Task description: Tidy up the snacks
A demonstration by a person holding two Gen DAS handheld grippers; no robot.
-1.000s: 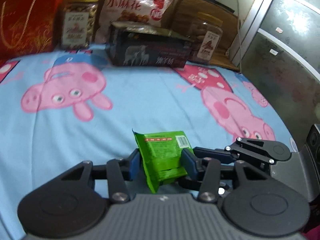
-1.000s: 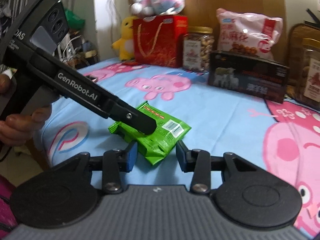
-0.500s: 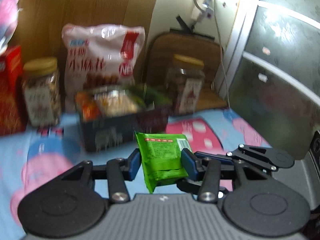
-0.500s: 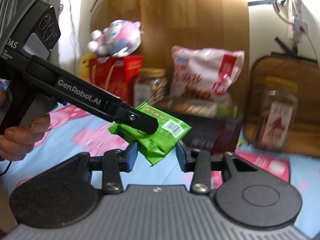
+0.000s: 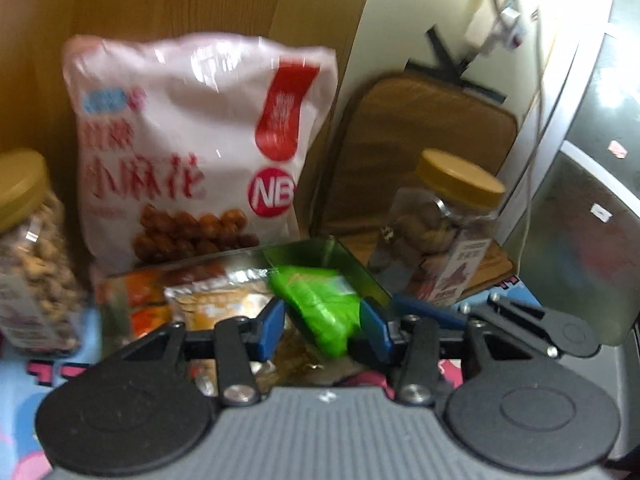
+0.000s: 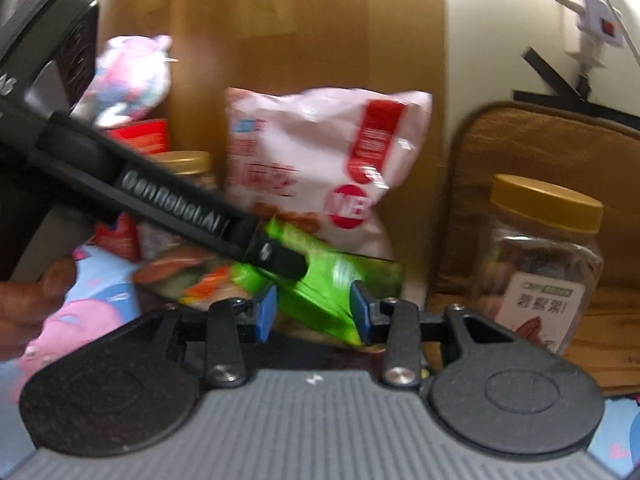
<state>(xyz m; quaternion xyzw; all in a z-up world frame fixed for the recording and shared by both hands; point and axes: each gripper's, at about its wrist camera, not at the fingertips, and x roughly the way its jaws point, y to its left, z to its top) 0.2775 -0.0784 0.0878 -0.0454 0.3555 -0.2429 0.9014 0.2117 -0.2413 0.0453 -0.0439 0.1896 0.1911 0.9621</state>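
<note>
At the far left of the left wrist view, a clear plastic nut jar (image 5: 28, 256) with a tan lid is seen, hard and round. Next to it a large pink-white bag (image 5: 188, 148) of fried snacks is propped upright, glossy and crinkled. Below the bag, a dark box (image 5: 360, 276) is filled with foil and plastic packets (image 5: 216, 300). Over the box's right end, a green packet (image 5: 324, 312) is held between the blue pads of the left gripper (image 5: 324, 326), which is pinched on its sides. The packet is judged light, thin and soft, with slippery film; a hold across its flat middle seems safest, since a crimped edge could slide out. Further right, a second lidded jar (image 5: 444, 232) is set before a brown padded cushion (image 5: 420, 148).

From the right wrist view, the left gripper's black arm is seen slanting down onto the same packet (image 6: 320, 296). The right gripper (image 6: 312, 312) is spread wide around the packet's lower end; whether its pads touch cannot be told. A jar (image 6: 540, 264) is seen at far right. Both views are motion-blurred.
</note>
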